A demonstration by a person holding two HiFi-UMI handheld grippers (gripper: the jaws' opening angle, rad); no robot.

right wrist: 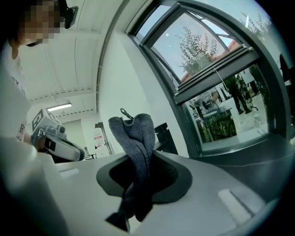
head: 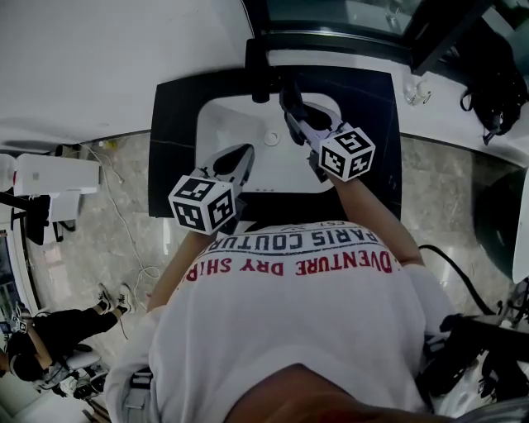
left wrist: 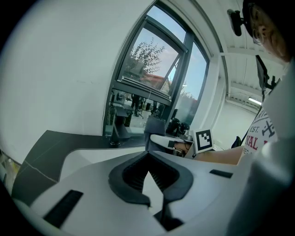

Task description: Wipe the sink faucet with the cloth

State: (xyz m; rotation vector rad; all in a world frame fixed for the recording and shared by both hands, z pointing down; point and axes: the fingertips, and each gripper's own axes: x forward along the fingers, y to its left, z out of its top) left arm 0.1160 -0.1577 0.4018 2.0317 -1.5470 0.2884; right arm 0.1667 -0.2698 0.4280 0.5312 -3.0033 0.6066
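A black faucet (head: 259, 73) stands at the back of the white sink (head: 216, 117), which is set in a black counter (head: 175, 132). My right gripper (head: 292, 113) is shut on a dark grey cloth (head: 288, 93), held just right of the faucet and over the basin. In the right gripper view the cloth (right wrist: 136, 138) sticks up out of the closed jaws (right wrist: 138, 179). My left gripper (head: 245, 154) hangs over the basin's front left, shut and with nothing in it. The left gripper view shows its jaws (left wrist: 150, 171) together, with the faucet (left wrist: 115, 132) and the cloth (left wrist: 155, 127) beyond.
A drain (head: 271, 138) sits mid-basin. A window (head: 331, 16) runs behind the counter. On the floor at left are a white box (head: 51, 175) and a cable (head: 124, 223); a seated person (head: 50, 335) is at lower left. A black bag (head: 496, 91) lies at right.
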